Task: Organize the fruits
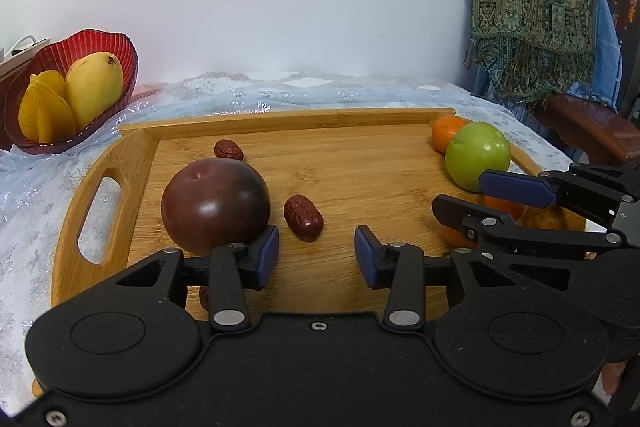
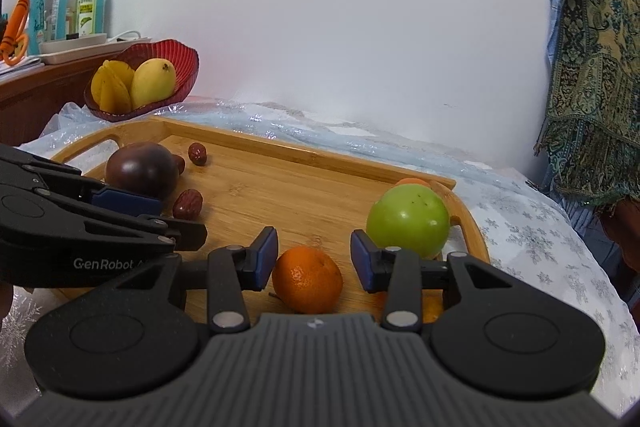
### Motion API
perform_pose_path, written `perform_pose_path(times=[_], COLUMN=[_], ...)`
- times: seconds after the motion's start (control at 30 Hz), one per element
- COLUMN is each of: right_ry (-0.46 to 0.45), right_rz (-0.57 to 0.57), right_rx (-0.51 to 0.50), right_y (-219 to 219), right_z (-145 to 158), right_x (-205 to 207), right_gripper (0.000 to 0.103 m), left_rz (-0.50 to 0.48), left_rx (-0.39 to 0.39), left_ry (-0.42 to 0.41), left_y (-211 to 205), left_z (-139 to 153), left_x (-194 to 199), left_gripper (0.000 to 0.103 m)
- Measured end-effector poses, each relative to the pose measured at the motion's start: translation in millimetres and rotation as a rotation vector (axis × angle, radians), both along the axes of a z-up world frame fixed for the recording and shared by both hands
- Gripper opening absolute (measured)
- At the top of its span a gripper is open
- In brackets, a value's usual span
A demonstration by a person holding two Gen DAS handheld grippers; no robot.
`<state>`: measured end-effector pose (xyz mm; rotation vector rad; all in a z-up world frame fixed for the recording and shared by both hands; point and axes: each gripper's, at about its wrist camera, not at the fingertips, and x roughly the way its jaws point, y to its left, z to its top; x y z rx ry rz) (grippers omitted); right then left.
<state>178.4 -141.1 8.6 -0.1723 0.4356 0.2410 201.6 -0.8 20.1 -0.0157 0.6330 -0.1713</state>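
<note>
Right gripper (image 2: 314,259), jaws parted and empty, straddles orange (image 2: 307,279) on wooden tray (image 2: 280,183), fruit centred just ahead between its pads; left gripper (image 1: 316,253) likewise open, idle.

left gripper (image 1: 316,253): matte black body, two round embossed discs flanking the front, silver pivot pins on the linkage arms
left pads (image 1: 267,254): blue, flat, set in black finger carriers
right gripper (image 2: 314,253): same black linkage – grey ribbed centre plate with one small screw
right pads (image 2: 267,251): blue
markings: white "GenRobot" lettering on the left unit's side, rest cut off
corner screws: cross-head, bottom of the left housing
</note>
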Motion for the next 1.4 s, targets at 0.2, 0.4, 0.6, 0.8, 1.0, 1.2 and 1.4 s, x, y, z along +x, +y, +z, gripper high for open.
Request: perform_pose_path(times=[0.2, 0.4, 0.6, 0.8, 1.0, 1.2, 1.4], right_ry=[-0.023, -0.041, -0.048, -0.068, -0.074, -0.065, -0.070], right_rz=[-0.013, -0.040, -0.071, -0.082, -0.113, -0.126, -0.115], right_rx=[0.029, 0.050, 0.089, 0.116, 0.143, 0.165, 0.164], right_y=[-4, -9, -15, -21, -31, -38, -38], right_z=[5, 10, 15, 21, 27, 29, 32], right_x=[-10, -19, -29, -44, -57, -69, -84], right_gripper=[0.060, 0.064, 0.074, 0.085, 0.090, 0.095, 0.100], left_rz=[0.003, 0.034, 0.090, 0.103, 0.112, 0.127, 0.137], left_rx=[-0.006, 0.009, 0.015, 0.023, 0.034, 0.040, 0.034], left_ry=[-0.023, -0.036, -0.025, -0.046, -0.062, -0.052, -0.040], left_y=[3, 7, 15, 17, 16, 17, 19], left_z=[9, 19, 25, 34, 43, 48, 51], left_x=[-11, -26, -40, -55, -71, -86, -101], left_gripper=[0.047, 0.059, 0.066, 0.078, 0.088, 0.090, 0.098])
